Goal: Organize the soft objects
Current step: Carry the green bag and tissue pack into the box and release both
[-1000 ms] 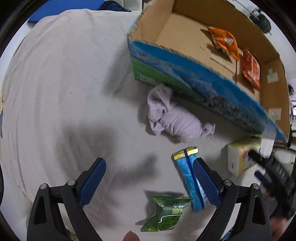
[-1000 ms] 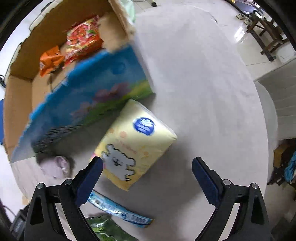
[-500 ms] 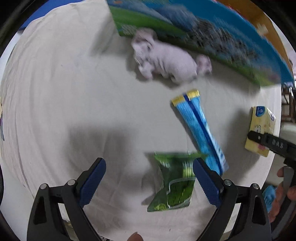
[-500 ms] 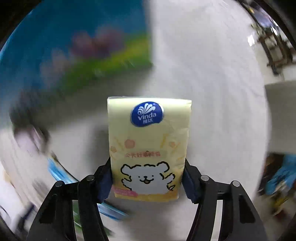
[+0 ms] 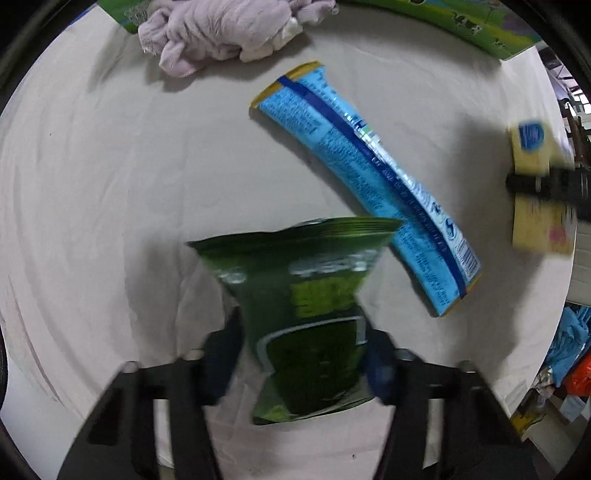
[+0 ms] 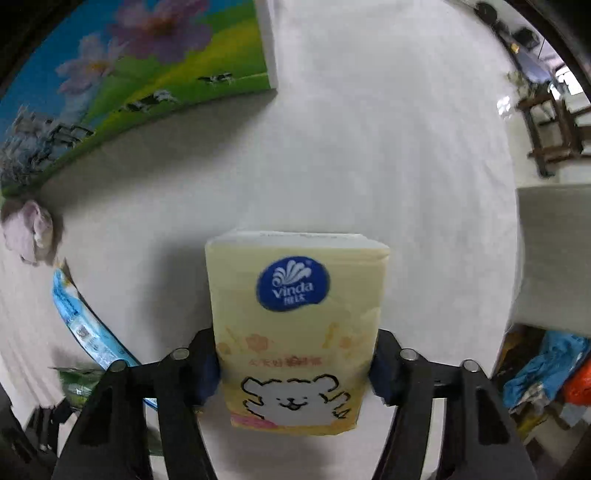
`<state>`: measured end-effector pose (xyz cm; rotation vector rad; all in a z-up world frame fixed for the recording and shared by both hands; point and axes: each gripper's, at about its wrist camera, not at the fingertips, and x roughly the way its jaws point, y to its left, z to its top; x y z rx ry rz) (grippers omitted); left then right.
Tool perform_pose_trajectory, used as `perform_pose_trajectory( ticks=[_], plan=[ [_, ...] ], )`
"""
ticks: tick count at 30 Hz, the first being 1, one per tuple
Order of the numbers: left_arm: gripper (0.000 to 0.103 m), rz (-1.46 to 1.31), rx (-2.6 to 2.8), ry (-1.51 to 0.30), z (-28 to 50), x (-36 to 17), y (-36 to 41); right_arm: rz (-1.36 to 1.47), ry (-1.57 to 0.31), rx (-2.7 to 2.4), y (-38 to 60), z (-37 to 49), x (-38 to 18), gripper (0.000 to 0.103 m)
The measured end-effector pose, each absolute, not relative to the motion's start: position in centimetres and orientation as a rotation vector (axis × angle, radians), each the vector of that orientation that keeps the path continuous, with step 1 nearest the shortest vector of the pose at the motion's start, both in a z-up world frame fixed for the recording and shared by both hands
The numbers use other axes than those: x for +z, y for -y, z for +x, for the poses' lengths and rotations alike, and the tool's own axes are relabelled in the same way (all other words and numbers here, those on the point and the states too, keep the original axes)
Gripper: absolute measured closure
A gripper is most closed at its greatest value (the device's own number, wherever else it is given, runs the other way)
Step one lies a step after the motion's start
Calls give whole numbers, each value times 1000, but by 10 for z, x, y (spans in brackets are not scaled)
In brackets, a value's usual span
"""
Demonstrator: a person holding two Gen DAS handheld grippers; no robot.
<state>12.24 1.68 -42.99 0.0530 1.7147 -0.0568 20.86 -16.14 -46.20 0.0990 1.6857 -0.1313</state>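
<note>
My left gripper is shut on a green snack bag, pinching its middle. A long blue packet lies just beyond it, and a lilac cloth lies against the box at the top. My right gripper is shut on a yellow Vinda tissue pack with a white bear on it. The tissue pack also shows in the left wrist view at the right edge. The blue packet and the lilac cloth show at the left of the right wrist view.
A cardboard box with a printed blue and green side stands at the back on the white tablecloth. Its side also shows in the left wrist view. The table's edge is at the right, with wooden furniture and clutter beyond.
My left gripper has closed on the green snack bag, which lay between its open fingers before. My right gripper still holds the tissue pack, now farther from the box.
</note>
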Motion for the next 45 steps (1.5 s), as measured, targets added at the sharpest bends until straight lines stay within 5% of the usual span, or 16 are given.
perform_pose_trajectory(
  ticks=[17,29,45],
  plan=[
    [60,60,-43,-1695,126,-421,-21,32,-1761,-81,143,165,-463,38],
    [69,42,-62,-1605,123,-376,-20,12,-1715,-37,130,153,-452,39],
    [69,10,-138,-1257,173,-200,-19,71,-1389,105,140,194,-271,39]
  ],
)
